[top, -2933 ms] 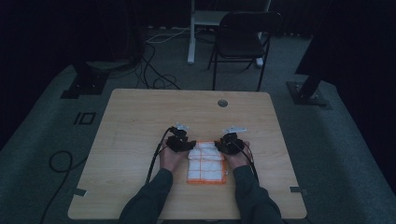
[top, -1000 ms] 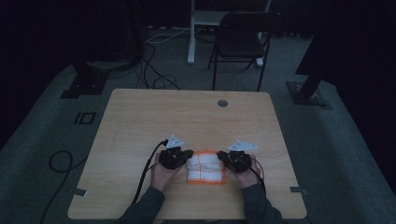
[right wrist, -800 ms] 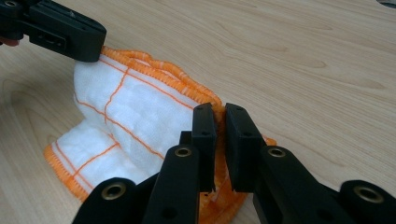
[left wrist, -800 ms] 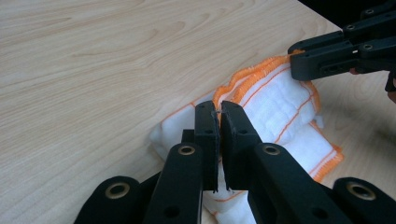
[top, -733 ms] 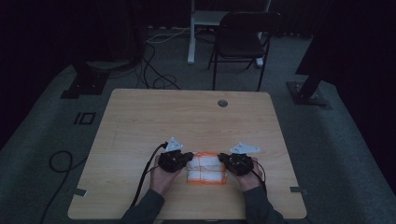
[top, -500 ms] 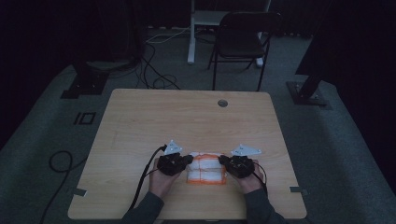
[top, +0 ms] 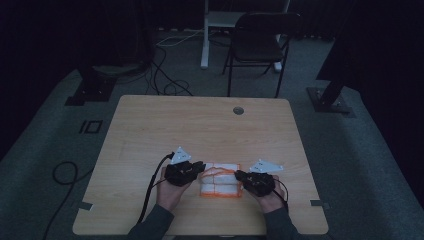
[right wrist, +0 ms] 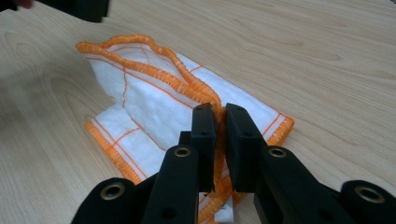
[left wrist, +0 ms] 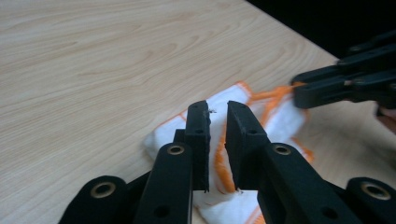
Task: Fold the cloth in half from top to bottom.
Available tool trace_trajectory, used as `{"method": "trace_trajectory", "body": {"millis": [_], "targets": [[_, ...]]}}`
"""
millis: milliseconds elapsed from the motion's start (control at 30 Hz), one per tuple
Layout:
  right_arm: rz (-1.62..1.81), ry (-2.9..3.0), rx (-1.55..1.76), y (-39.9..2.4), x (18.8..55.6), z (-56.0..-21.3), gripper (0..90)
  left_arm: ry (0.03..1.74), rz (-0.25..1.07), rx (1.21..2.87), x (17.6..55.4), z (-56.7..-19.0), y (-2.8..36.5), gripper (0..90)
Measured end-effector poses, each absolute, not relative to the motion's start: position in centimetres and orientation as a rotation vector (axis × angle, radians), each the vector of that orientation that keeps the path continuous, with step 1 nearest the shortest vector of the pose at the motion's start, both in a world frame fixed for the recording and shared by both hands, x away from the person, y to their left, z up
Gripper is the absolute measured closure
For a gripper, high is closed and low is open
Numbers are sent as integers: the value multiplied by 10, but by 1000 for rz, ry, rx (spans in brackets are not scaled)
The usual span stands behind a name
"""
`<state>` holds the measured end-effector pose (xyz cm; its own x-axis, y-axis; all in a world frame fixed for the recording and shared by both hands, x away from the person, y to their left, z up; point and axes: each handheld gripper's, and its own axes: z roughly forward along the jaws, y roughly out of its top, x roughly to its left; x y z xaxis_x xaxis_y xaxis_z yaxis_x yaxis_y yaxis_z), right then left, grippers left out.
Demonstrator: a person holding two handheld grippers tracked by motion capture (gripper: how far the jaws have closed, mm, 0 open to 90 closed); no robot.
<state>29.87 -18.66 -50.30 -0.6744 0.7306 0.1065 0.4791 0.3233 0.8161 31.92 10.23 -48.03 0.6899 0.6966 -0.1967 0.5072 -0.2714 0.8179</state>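
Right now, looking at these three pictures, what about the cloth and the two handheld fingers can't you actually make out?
- Cloth, left gripper view: its near part sits behind the left gripper.
- Cloth's near edge, right gripper view: the right gripper hides whether the orange hem is pinched.
- High view: dim and small; the cloth's folds can't be counted.
- Left gripper view: the other gripper's fingers are blurred and cut off by the right edge.

Your high view is dim and grainy, the room fading to near black beyond the pale wooden counter [top: 210, 130]. Your two gripper views are far brighter, evenly lit, with soft shadows under the white orange-edged cloth [right wrist: 154, 107]. Their nearest black parts blur at the bottom edge.
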Motion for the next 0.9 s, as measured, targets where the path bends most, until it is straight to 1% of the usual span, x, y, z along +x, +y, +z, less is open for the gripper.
{"method": "trace_trajectory", "body": {"millis": [200,300,533,567,600,633,733,900], "targets": [[1290,2305,1076,-187,298,-501,826,986,256,1958,338,-493,97,786],[1291,2304,1073,-187,298,-501,827,992,235,1989,345,-500,91,785],[1304,2296,1070,-188,297,-500,802,968,192,2012,343,-507,82,781],[1304,2296,1070,-188,297,-500,774,936,170,2024,336,-508,80,781],[1323,2266,1081,-191,299,-497,692,924,161,2017,330,-509,81,771],[1323,2266,1081,-191,299,-497,692,924,161,2017,330,-509,81,769],[1327,2242,1084,-192,300,-495,654,919,160,2027,324,-511,83,768],[1330,2208,1092,-193,304,-492,650,912,160,2044,318,-515,84,768]]}}
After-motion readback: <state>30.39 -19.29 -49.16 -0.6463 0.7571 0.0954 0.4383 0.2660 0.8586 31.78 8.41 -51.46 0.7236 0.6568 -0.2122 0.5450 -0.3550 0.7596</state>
